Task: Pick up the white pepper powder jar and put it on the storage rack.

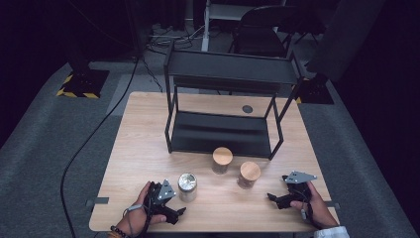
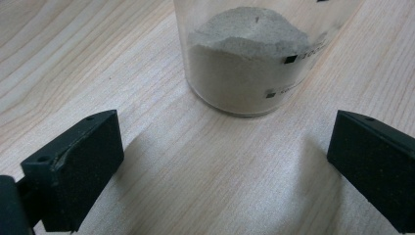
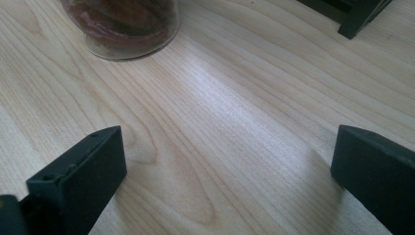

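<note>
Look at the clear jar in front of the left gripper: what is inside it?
The jar holds a pale, sandy powder, heaped unevenly against the glass. The jar's upper part lies beyond the left gripper view's top edge, and a printed label covers part of one side.

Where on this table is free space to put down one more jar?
The table is bare left of the black shelf rack, and also its front edge between the left tongs and right tongs. It is crowded in front of the rack: two wooden-lid jars and a metal-lid jar.
</note>
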